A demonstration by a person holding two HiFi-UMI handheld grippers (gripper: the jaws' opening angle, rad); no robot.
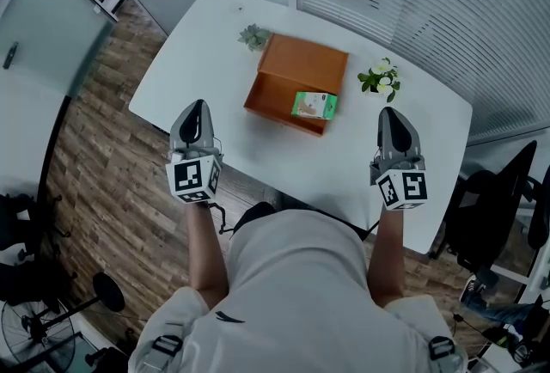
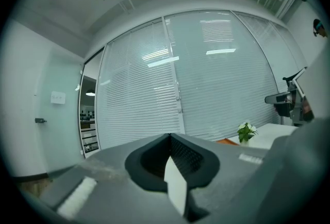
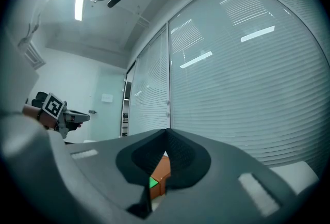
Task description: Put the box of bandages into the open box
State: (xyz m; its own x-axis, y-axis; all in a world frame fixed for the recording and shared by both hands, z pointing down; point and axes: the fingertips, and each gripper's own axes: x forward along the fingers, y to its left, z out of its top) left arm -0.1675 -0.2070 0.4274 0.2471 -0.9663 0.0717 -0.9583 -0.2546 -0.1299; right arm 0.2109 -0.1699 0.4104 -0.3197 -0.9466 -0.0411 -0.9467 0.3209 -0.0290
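Note:
An orange open box [image 1: 277, 93] stands in the middle of the white table [image 1: 198, 45], its lid [image 1: 305, 62] folded back. The green box of bandages [image 1: 314, 106] sits in its front right corner. My left gripper [image 1: 198, 106] hovers near the table's front left edge, apart from the box, its jaws meeting at the tip [image 2: 169, 135] with nothing between them. My right gripper [image 1: 388, 113] hangs to the right of the box, also shut and empty [image 3: 166, 130]. In the right gripper view the orange box [image 3: 163, 167] and a bit of green [image 3: 153, 182] show below the jaws.
A small succulent [image 1: 253, 37] stands behind the box on the left and a white-flowered plant [image 1: 381, 77] on its right. Window blinds run behind the table. A black office chair [image 1: 494, 208] stands at the right, over wooden floor [image 1: 112, 182].

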